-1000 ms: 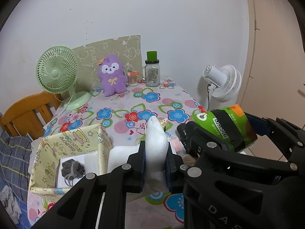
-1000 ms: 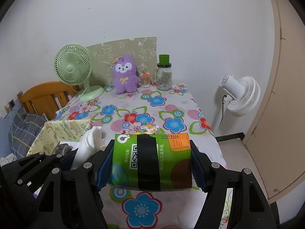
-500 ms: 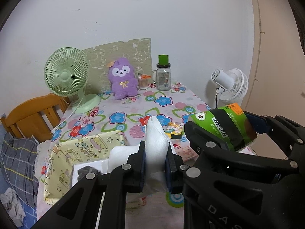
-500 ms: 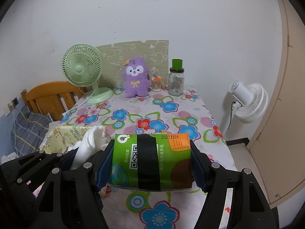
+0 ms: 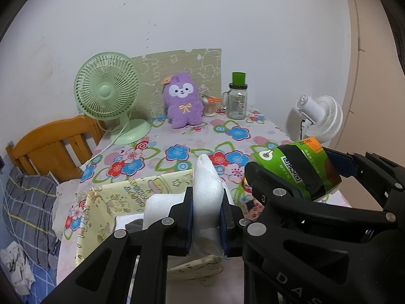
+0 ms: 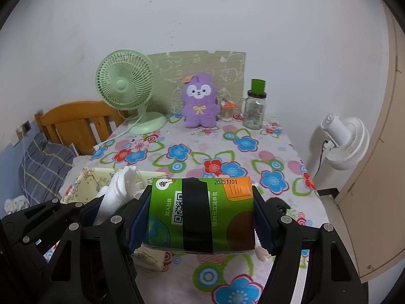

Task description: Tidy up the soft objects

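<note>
My left gripper [image 5: 206, 212] is shut on a white soft foam piece [image 5: 207, 187] and holds it above the near edge of a yellow patterned fabric box [image 5: 121, 195]. My right gripper [image 6: 202, 217] is shut on a green tissue pack [image 6: 202, 215] with a black band, held above the table's near edge, right of the box [image 6: 93, 179]. The pack also shows in the left wrist view [image 5: 298, 167], the foam in the right wrist view [image 6: 119, 190]. A purple plush toy [image 5: 182, 101] sits upright at the back of the table.
A floral tablecloth [image 6: 227, 152] covers the table. A green desk fan [image 5: 108, 93] stands back left, a glass jar with green lid [image 5: 238, 96] and a small cup [image 5: 210, 103] back right. A wooden headboard [image 5: 50, 144] and bedding lie left, a white fan [image 5: 319, 116] right.
Both grippers have pulled back from the table and risen with their loads still held. The table and box look farther away.
</note>
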